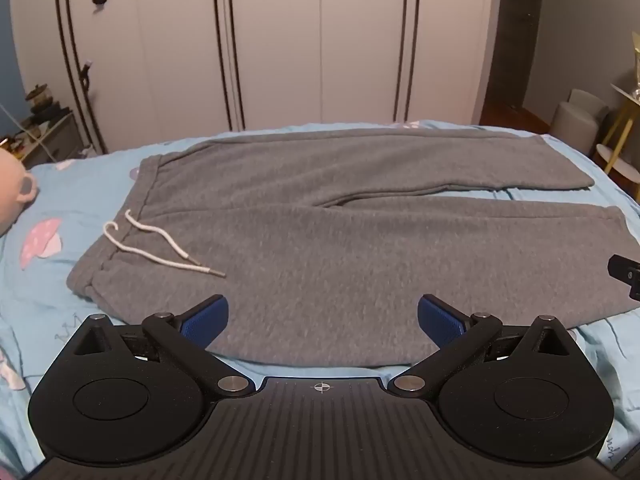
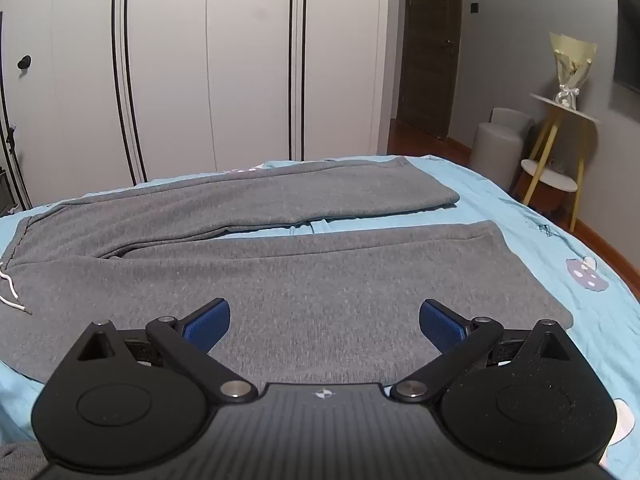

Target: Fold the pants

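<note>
Grey pants (image 1: 340, 240) lie flat and unfolded on the bed (image 1: 72, 200), which has a light blue sheet printed with mushrooms. All places below are given relative to the pants

Waistband end: toward the left of both views. White drawstring (image 1: 156, 250) lies loose on top of the fabric just inside the waistband; its tips rest on the pants

Legs: run off to the right, split apart, with a narrow wedge of blue sheet showing between them. The far leg ends nearer the wardrobe (image 1: 280, 40), which stands beyond the pants' far edge

Left gripper (image 1: 323, 322): jaws spread wide, blue pads (image 1: 206, 320) well apart, nothing between them. It hangs above the near edge of the pants, close to the waistband half; not touching fabric as far as can be seen

Right gripper (image 2: 325, 324): jaws likewise spread wide, nothing pinched. It sits over the near leg, further toward the hem end. Contact with fabric: cannot tell

Beyond the hem end of the pants: a small side table (image 2: 560, 120) with yellow legs
</note>
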A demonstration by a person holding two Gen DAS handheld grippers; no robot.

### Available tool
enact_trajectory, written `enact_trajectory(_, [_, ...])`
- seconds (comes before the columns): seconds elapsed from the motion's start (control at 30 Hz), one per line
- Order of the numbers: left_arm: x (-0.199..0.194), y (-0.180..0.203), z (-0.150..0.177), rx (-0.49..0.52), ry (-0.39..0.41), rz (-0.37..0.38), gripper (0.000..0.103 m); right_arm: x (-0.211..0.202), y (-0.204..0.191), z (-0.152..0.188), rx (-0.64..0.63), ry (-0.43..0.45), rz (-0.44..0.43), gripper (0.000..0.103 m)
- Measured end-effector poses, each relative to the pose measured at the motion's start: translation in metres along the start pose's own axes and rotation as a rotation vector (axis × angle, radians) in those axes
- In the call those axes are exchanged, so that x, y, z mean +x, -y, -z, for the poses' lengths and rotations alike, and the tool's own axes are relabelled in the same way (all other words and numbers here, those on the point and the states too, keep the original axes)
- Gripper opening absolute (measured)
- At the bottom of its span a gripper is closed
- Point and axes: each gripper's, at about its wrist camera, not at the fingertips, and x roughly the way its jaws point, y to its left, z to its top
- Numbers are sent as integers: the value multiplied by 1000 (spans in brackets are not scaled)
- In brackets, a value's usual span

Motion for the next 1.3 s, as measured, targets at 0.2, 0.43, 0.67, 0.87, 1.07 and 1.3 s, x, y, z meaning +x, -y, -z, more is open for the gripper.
enact_trajectory(0.2, [0, 1, 1, -6, 0, -3, 103, 1, 3, 2, 14, -12, -24, 101])
enact_trajectory(0.43, [2, -5, -2, -8, -5, 5, 103, -2, 4, 5, 25, -8, -13, 101])
enact_trajectory(0.67, [1, -4, -3, -7, -3, 2, 103, -2, 5, 5, 27, -7, -10, 101])
enact_trajectory(0.87, [0, -5, -3, -5, -4, 3, 103, 0, 5, 2, 25, -7, -8, 101])
enact_trajectory(1.07, [-1, -5, -3, -6, -5, 1, 103, -2, 6, 5, 24, -5, -7, 101])
enact_trajectory(1.3, [-1, -3, -4, -3, -8, 0, 103, 2, 6, 1, 25, -8, -6, 101])
